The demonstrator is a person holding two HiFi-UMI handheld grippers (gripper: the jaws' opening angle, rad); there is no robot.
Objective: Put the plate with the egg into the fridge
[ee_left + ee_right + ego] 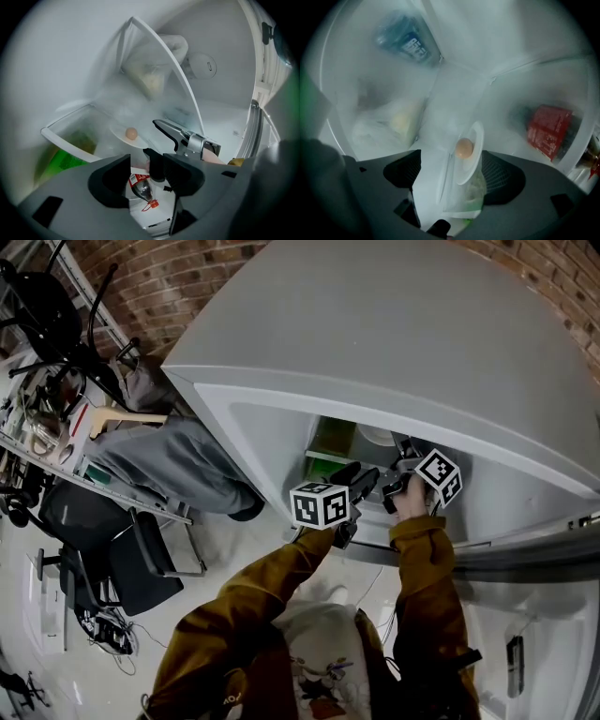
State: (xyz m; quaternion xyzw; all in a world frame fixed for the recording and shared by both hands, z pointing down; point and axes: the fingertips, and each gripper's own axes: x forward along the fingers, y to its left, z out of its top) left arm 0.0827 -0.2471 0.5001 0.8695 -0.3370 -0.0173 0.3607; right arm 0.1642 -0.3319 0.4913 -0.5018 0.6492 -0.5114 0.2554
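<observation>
A brown egg (131,133) sits on a small white plate (119,131), which rests on a glass shelf (70,138) inside the open fridge (394,324). My right gripper (151,137) reaches in from the right. Its jaws stand apart on either side of the plate's near rim. In the right gripper view the plate (477,140) and egg (464,148) show edge-on between the right gripper's (452,180) wide-set pads, which do not press on it. My left gripper (147,178) hangs back, open and empty. In the head view both grippers, left (367,476) and right (396,491), are inside the fridge.
A cola bottle (143,187) lies on a lower level under my left jaws. A green item (65,159) fills a drawer at the left. A white bag (154,70) sits on the shelf above, and a red carton (548,131) stands at the right. Behind me is an office chair (112,549).
</observation>
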